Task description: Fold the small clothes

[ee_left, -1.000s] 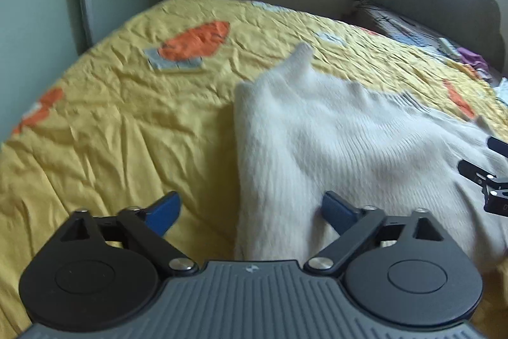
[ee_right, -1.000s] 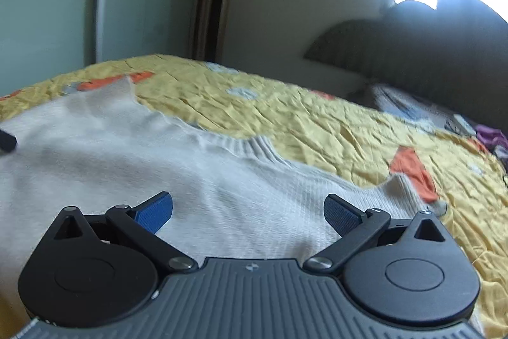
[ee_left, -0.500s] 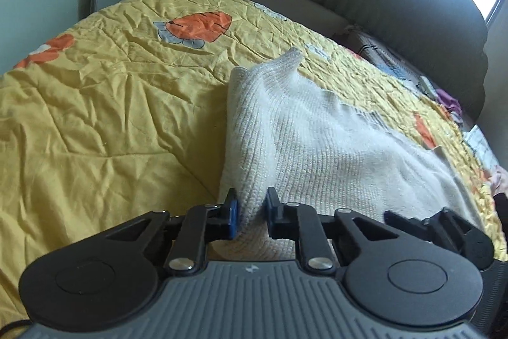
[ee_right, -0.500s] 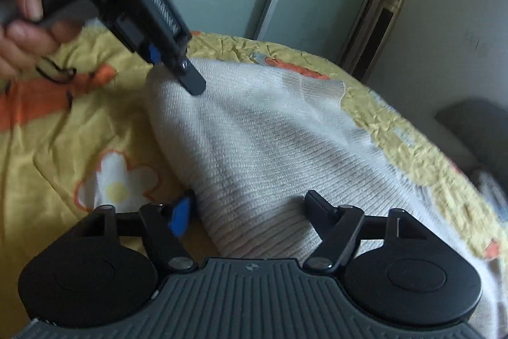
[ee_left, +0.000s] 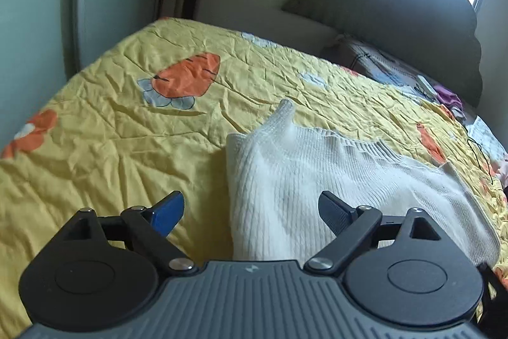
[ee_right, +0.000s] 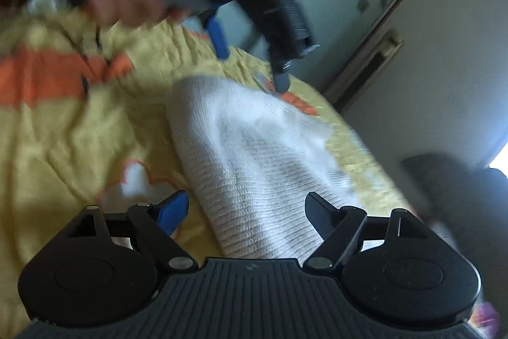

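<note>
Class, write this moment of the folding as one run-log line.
step: fold released | left gripper: open, just opened | right gripper: open, just opening | sweater: folded on bedspread

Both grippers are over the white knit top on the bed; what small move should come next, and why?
Probably close the right gripper on the folded edge of the white knit top. Both sets of jaws have just been opening and grip nothing, and the left gripper hangs above it.

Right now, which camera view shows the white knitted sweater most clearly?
The left wrist view: the white knitted sweater is sharp there, with its folded left edge and ribbed neckline visible on the yellow bedspread. The right wrist view shows the same sweater blurred, only one rounded folded end.
</note>
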Tool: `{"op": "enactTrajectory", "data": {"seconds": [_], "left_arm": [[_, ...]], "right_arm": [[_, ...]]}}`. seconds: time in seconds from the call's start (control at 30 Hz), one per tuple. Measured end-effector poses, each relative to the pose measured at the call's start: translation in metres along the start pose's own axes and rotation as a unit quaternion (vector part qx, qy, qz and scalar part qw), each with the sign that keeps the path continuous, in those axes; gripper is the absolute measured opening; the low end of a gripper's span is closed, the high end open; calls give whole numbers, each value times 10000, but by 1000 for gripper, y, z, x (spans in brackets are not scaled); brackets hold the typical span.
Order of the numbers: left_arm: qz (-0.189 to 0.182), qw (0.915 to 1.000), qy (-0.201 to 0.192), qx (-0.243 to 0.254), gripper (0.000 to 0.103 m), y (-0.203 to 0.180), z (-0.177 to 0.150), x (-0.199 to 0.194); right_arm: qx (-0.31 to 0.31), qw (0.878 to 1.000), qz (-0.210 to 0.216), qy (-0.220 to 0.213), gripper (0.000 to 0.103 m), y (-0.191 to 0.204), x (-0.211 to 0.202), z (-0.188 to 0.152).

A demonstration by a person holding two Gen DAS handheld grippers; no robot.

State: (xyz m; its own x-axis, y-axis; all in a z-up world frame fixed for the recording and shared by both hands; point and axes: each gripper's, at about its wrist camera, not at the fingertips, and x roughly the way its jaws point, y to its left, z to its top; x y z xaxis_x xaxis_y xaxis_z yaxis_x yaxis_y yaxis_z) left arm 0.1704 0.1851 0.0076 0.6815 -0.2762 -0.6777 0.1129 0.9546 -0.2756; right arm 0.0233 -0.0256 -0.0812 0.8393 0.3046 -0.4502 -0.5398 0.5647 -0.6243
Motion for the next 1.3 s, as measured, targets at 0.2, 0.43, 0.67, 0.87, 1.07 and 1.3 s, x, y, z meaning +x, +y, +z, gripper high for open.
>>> {"op": "enactTrajectory", "data": {"seconds": [0.2,0.43,0.67,0.87,1.07,1.3], "left_arm": [[-234,9972,684,-200,92,14,22,56],[-136,9952,957,124,92,6,32,92],[-373,9917,1176,357,93,2,42,108],[-602,9884,1318,449,93,2,52,119],[-696,9873,1293,604,72,-4,59,127],[-620,9905,1207,239,26,0,63,119]], "right_arm": [[108,9996,-241,65,81,1,21,10],[13,9993,-376,17,79,4,45,24],[64,9992,-389,9,74,1,58,31],[-43,9994,-356,-9,62,10,61,37],[-134,9997,-203,2,43,15,72,42],[-65,9999,-49,-109,30,18,63,36]]}}
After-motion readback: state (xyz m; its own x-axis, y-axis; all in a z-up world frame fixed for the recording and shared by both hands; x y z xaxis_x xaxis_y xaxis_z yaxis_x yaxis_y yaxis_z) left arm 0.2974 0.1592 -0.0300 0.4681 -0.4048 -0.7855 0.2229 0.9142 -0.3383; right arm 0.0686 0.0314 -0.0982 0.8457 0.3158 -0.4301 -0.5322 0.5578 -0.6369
